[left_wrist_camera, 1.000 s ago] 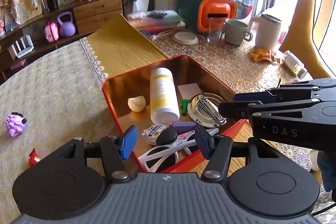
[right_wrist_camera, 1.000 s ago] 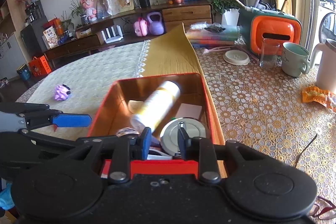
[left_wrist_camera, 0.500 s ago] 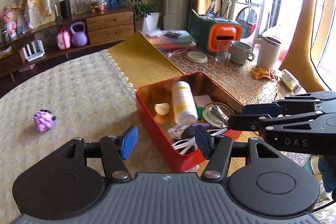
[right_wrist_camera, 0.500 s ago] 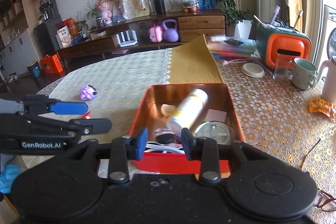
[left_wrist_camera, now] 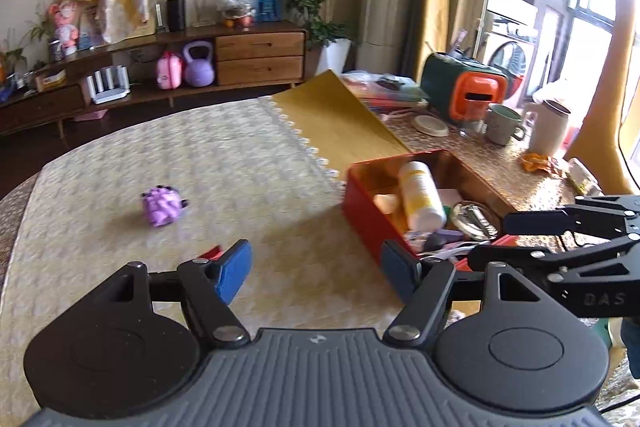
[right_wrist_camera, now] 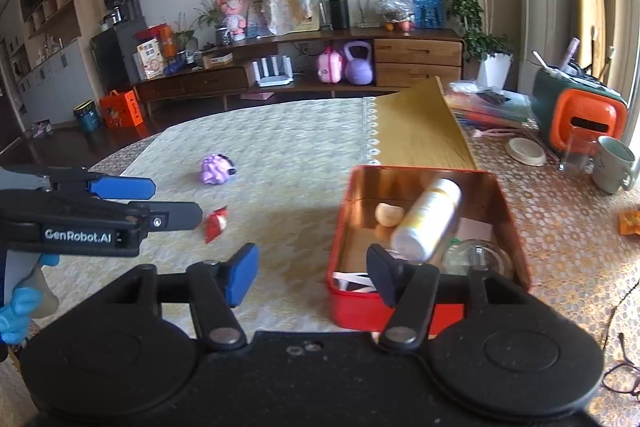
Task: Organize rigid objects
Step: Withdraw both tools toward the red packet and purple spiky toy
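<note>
Our left gripper (left_wrist_camera: 316, 269) and right gripper (right_wrist_camera: 312, 273) have both pulled back from the red tin (right_wrist_camera: 516, 223), jaws just widened and empty; so we judge that drop-off done, with the purple toy (left_wrist_camera: 162, 206) next. Only the right view shows the red wrapper (right_wrist_camera: 216, 223) clearly, left of the tin.
</note>
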{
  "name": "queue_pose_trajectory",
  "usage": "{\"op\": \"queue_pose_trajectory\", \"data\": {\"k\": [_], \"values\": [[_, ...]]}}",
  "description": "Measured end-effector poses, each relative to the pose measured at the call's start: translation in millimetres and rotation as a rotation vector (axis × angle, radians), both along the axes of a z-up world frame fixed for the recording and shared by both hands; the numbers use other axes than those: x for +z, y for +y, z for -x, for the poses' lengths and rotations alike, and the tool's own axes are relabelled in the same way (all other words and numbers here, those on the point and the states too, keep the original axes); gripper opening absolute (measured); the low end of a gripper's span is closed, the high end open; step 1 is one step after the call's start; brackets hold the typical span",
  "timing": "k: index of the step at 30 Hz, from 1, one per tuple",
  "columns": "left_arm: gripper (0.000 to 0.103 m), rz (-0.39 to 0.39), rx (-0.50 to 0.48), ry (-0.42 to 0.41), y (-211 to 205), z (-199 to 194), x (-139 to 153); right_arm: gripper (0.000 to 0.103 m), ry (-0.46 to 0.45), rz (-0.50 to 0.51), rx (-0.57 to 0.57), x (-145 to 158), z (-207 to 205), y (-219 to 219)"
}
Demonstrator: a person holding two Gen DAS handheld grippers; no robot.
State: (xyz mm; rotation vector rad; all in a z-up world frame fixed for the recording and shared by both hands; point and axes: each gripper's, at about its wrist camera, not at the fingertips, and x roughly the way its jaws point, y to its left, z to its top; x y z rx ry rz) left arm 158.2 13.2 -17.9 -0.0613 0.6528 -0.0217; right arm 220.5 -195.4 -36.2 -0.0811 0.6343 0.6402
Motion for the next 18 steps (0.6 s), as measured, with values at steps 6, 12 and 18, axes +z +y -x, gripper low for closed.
{"op": "queue_pose_trajectory", "data": {"k": [6,12,18], "values": [[0.071,0.01,0.049,0.005,30,5,-5,0.071,-0.008,0.013,0.042,-2,6,28],[0.076,0.02,0.094,0.008,56,5,-14,0.081,-0.003,0.022,0.075,-7,6,55],[0.082,0.009,0.162,-0.001,81,-6,-22,0.1,-0.014,0.025,0.105,-14,0,78]]}}
